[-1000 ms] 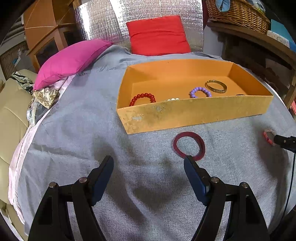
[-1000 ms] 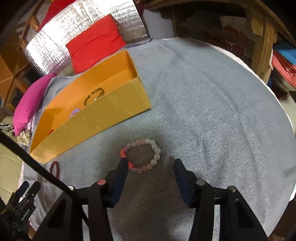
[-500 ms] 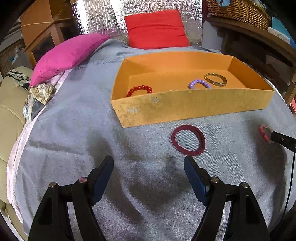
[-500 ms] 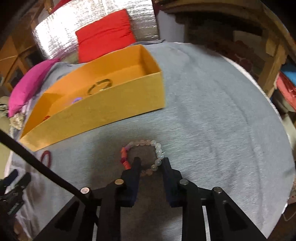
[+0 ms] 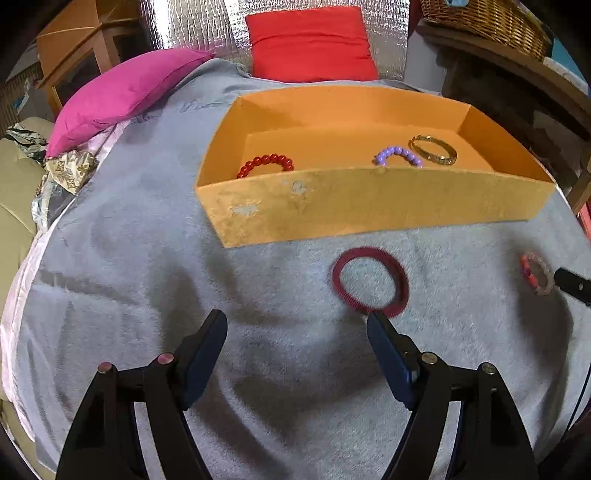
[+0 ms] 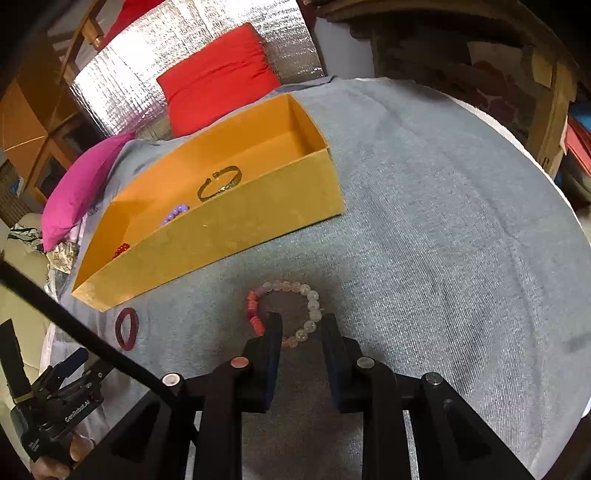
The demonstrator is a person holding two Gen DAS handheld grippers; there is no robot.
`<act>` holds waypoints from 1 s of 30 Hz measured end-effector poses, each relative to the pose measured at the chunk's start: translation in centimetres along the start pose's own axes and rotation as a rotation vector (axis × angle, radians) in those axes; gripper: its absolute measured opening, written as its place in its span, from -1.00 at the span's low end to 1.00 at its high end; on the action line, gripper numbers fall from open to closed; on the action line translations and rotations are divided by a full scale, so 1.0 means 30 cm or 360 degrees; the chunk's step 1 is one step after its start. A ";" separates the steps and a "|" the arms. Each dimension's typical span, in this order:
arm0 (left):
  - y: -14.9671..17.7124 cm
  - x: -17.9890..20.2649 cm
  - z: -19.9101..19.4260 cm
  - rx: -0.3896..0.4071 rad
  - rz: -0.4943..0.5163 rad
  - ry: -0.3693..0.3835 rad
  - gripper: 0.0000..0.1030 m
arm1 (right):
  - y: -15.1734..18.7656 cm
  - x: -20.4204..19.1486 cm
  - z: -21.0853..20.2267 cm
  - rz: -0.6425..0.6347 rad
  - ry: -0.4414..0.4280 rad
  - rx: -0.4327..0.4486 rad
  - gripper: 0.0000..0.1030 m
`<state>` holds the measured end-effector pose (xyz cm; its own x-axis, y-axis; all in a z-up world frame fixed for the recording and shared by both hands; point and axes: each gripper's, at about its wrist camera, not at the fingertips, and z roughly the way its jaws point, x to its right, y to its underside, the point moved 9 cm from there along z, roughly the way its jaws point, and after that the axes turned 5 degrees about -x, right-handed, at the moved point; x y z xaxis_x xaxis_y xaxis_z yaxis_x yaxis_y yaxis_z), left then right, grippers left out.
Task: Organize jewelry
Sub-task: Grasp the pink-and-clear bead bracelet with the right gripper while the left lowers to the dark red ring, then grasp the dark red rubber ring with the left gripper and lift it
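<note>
Beaded bracelet [image 6: 291, 314] near arc clamped between right gripper [image 6: 301, 325] fingers, left gripper [image 5: 297, 332] spread empty; next, lift into orange box [image 6: 229, 236].

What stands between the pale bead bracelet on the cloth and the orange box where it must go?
Only bare grey cloth lies between the pale bead bracelet and the orange box. The box's near wall faces the bracelet, so the bracelet must be lifted over it. The dark red ring lies off to the side.

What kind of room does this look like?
Probably a lived-in home room: pink pillow and red cushion lie on a grey-covered surface, with a wicker basket on a wooden shelf.
</note>
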<state>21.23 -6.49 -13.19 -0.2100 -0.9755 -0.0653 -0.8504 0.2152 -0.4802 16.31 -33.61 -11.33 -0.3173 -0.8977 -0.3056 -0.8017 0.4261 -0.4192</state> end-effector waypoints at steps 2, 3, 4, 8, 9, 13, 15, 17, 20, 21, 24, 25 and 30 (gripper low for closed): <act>-0.017 0.014 0.005 0.0005 -0.0005 0.0027 0.53 | -0.004 0.002 0.003 0.0012 -0.0005 -0.0006 -0.53; -0.025 0.021 0.008 0.0009 -0.0005 0.0034 0.53 | -0.004 0.002 0.005 0.0021 -0.0010 -0.0011 -0.53; -0.034 0.028 0.013 0.0013 -0.0002 0.0037 0.53 | -0.004 0.006 0.005 0.0031 -0.0014 -0.0017 -0.53; -0.056 0.063 0.049 -0.0006 0.0010 0.0043 0.53 | 0.013 0.030 0.003 0.0067 -0.0033 -0.0050 -0.52; -0.059 0.070 0.057 -0.0013 0.0005 0.0050 0.53 | 0.015 0.031 0.004 0.0073 -0.0039 -0.0056 -0.52; -0.066 0.102 0.084 -0.0036 -0.0011 0.0114 0.53 | 0.007 0.033 -0.003 0.0078 -0.0052 -0.0041 -0.47; -0.063 0.114 0.094 -0.0048 -0.0013 0.0148 0.53 | -0.005 0.034 -0.006 0.0073 -0.0043 -0.0021 -0.31; -0.064 0.116 0.095 -0.0038 -0.0023 0.0170 0.53 | -0.013 0.033 -0.014 0.0059 -0.0034 0.0000 0.03; -0.060 0.109 0.093 -0.0030 -0.0037 0.0203 0.53 | -0.020 0.014 -0.012 0.0011 -0.0030 0.0013 0.05; -0.057 0.107 0.091 -0.0025 -0.0039 0.0211 0.51 | -0.018 0.004 -0.003 -0.0009 -0.0027 0.0002 0.05; -0.053 0.094 0.083 0.0001 -0.0025 0.0202 0.21 | -0.004 -0.031 0.029 -0.0063 -0.0033 -0.0044 0.05; -0.053 0.089 0.080 0.0005 -0.0026 0.0203 0.14 | 0.001 -0.041 0.041 -0.0093 -0.0016 -0.0057 0.05; -0.049 0.059 0.070 0.0007 -0.0058 0.0232 -0.46 | 0.017 -0.082 0.074 -0.0263 0.0134 -0.0025 -0.01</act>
<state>23.13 -8.63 -14.42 -0.2473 -0.9656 0.0799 -0.8567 0.1794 -0.4836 17.80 -30.93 -12.69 -0.2211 -0.9619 -0.1608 -0.8542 0.2705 -0.4440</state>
